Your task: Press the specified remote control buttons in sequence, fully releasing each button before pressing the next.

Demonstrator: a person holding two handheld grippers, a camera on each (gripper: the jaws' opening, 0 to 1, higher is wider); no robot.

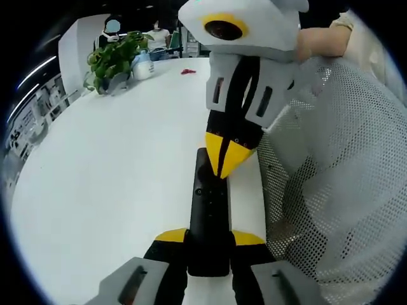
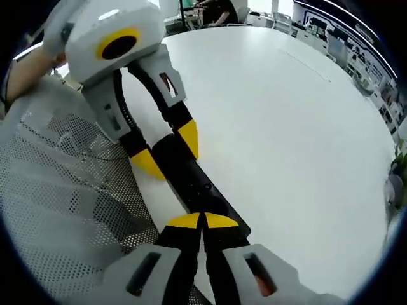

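A slim black remote control point(image 1: 208, 210) lies along the white table point(image 1: 114, 190), close to its edge. My left gripper point(image 1: 208, 236) is shut on the remote's near end, one yellow tip on each long side. From above comes my right gripper point(image 1: 226, 155), jaws shut together, with its yellow point resting on the remote's upper face near a small button. In the right gripper view the shut right gripper point(image 2: 203, 221) touches the remote point(image 2: 191, 178), and the left gripper point(image 2: 168, 151) clamps its far end.
A white mesh chair back point(image 1: 337, 190) stands against the table edge beside the remote. At the far end are a potted plant point(image 1: 114, 60), a small bottle point(image 1: 144, 65) and a red scrap point(image 1: 187, 72). People sit beyond the table.
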